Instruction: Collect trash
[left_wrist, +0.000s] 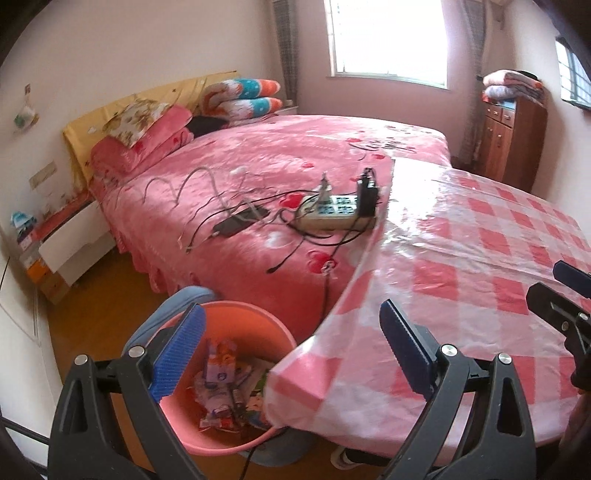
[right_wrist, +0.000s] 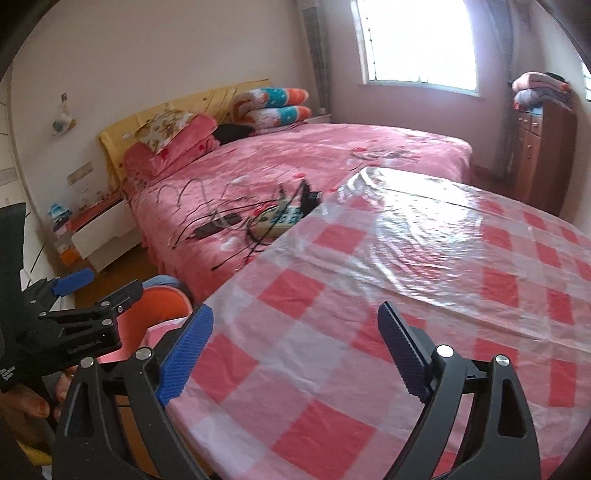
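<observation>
— Crinkled paper and foil wrappers (left_wrist: 225, 384) fill the round pink plastic bin (left_wrist: 192, 439) in your left wrist view. How would they handle?

— Lightly, I judge: thin, soft, easily crushed, a little slick where glossy. You'd pinch a bunched fold near the middle, not a loose corner. They look white, purple and red, piled loosely, printed packets among them. The bin stands on the wooden floor, just beside the corner of the table with the pink-and-white checked plastic cloth (left_wrist: 461, 266), which partly overhangs its rim.

— And your left gripper (left_wrist: 291, 354)?

— Its blue pads stand wide apart, nothing between them; it hangs above the bin and table edge.

— Now the right wrist view?

— You see only a sliver of the bin's rim (right_wrist: 166, 325), behind the left gripper (right_wrist: 99, 284), at the table's near-left corner. No wrappers show there; the cloth (right_wrist: 406, 277) bears no trash I can make out.

— The right gripper (right_wrist: 295, 350)?

— Spread wide over the checked cloth, holding nothing.
</observation>
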